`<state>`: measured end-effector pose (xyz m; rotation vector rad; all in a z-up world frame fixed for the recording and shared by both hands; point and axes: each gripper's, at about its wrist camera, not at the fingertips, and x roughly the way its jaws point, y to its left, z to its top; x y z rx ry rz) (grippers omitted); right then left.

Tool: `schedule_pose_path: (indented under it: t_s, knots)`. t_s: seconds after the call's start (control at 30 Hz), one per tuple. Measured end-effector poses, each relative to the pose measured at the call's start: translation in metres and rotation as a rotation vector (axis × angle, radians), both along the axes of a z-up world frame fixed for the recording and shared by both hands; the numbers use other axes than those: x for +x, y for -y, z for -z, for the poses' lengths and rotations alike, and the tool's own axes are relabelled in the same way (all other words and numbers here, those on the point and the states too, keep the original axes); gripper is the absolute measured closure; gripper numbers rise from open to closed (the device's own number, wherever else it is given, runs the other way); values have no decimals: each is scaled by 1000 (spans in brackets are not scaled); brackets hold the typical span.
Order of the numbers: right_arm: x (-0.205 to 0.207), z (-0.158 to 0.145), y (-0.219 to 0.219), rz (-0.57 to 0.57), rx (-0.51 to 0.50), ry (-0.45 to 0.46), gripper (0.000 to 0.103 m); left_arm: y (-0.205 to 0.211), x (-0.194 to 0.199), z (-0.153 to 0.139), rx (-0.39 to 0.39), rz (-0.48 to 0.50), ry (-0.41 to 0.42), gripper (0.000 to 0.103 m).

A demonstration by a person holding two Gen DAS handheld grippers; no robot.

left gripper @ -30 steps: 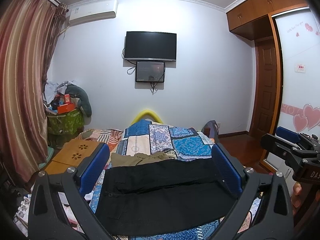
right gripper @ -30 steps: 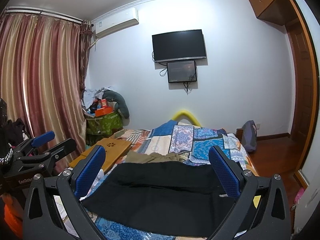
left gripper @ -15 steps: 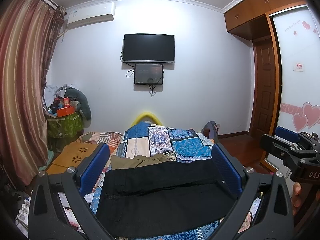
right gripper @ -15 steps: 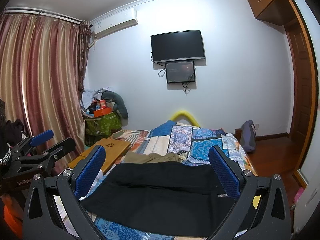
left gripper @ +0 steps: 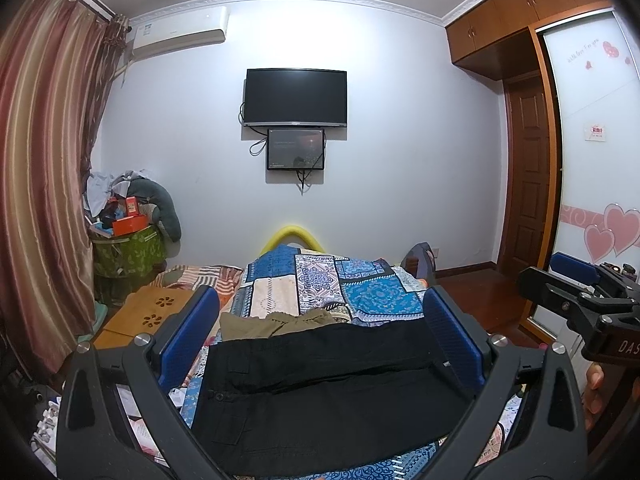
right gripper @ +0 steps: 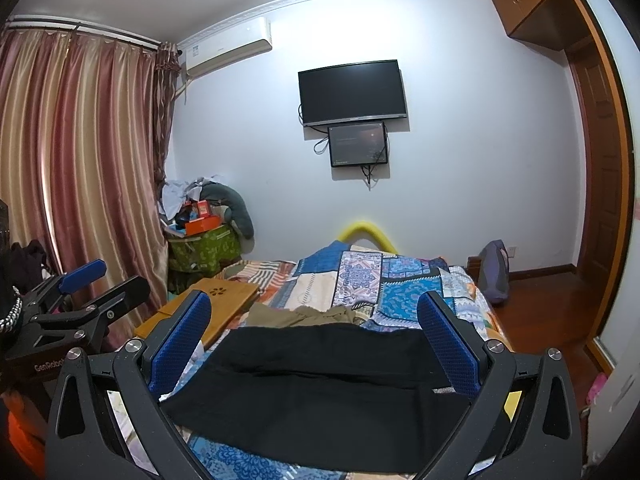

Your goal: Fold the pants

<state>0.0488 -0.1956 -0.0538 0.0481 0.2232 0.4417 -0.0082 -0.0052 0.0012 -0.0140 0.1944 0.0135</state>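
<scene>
Black cargo pants (left gripper: 328,392) lie spread flat across the near end of a blue patchwork quilt (left gripper: 360,292) on the bed, with a crumpled khaki garment (left gripper: 276,322) just beyond them. Both the left gripper (left gripper: 320,336) and the right gripper (right gripper: 316,332) hover above the pants with blue-padded fingers (right gripper: 180,344) wide apart, holding nothing.

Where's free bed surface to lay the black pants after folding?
Free: patchwork quilt between the khaki garment and the yellow headboard. Crowded: near end under the black pants, and the left edge by the wooden lap tray. Left gripper and right gripper open.
</scene>
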Motion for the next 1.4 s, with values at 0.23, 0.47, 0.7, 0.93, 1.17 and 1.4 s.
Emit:
schedule_pose_path:
  t_s: [0.23,0.47,0.7,0.93,1.17,1.4]
  knots:
    - [1,0,1,0,0,-1,0,0,0,0,0,0,0,0]
    - [2,1,2,2,1,-3,0,0,0,0,1,-1,1,0]
    - [7,6,5,9,-1,-17,0,-2,9,3,15,5,-21,0]
    - [36,23,12,16,-9,-54,0,-20,55,17,15,-21,-90,0]
    - [82,41,16,60,-94,-77,0,-57,125,38,-10,-71,-208,0]
    - [134,64,22,77,-168,-122,0,-104,201,74,-56,-127,-339,0]
